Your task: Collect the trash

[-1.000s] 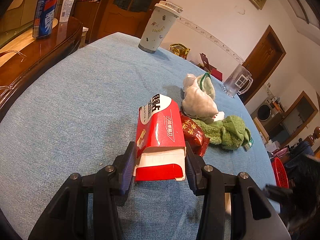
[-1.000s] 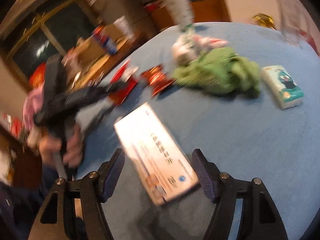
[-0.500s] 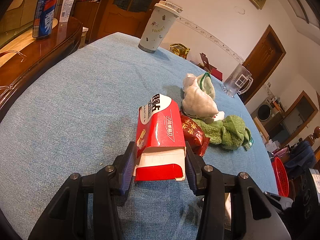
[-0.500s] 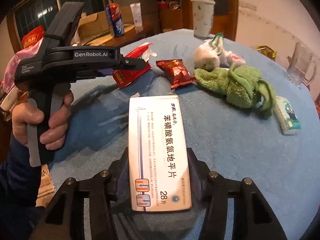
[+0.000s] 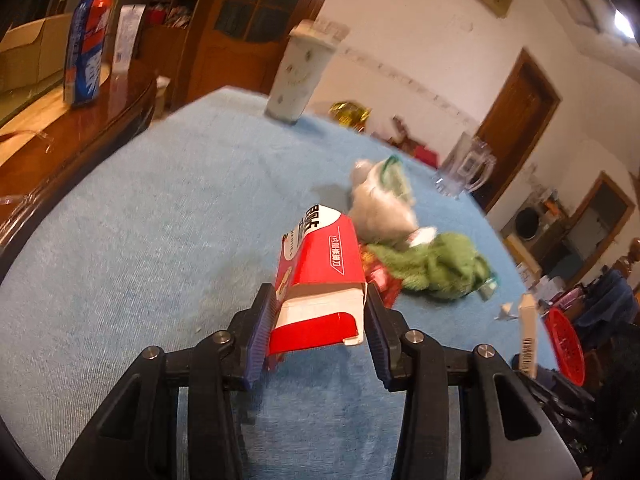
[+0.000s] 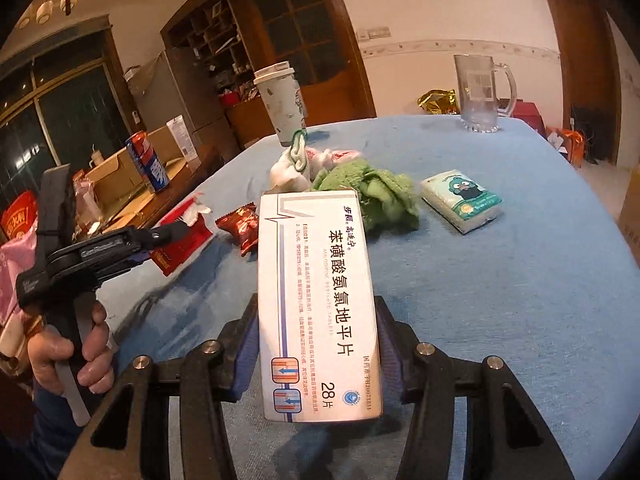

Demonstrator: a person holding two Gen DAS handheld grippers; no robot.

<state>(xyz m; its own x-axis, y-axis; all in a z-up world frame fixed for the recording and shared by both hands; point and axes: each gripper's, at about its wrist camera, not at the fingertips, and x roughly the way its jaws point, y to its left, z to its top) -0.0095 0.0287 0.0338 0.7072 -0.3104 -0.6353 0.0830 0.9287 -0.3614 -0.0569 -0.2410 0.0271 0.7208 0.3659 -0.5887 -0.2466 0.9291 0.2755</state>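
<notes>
A: What do the two grippers hold?

B: One box each. The left gripper (image 5: 318, 322) has its fingers clamped on the sides of a red carton (image 5: 320, 276); the right gripper (image 6: 316, 354) has its fingers pressed on a white medicine box (image 6: 316, 300), lifted off the blue table (image 6: 500, 280).

A: And beyond the fingers?

B: One red snack wrapper (image 6: 242, 226), one green cloth (image 6: 380, 194), one tissue pack (image 6: 462, 200), one paper cup (image 6: 282, 102), one glass mug (image 6: 480, 94).
</notes>
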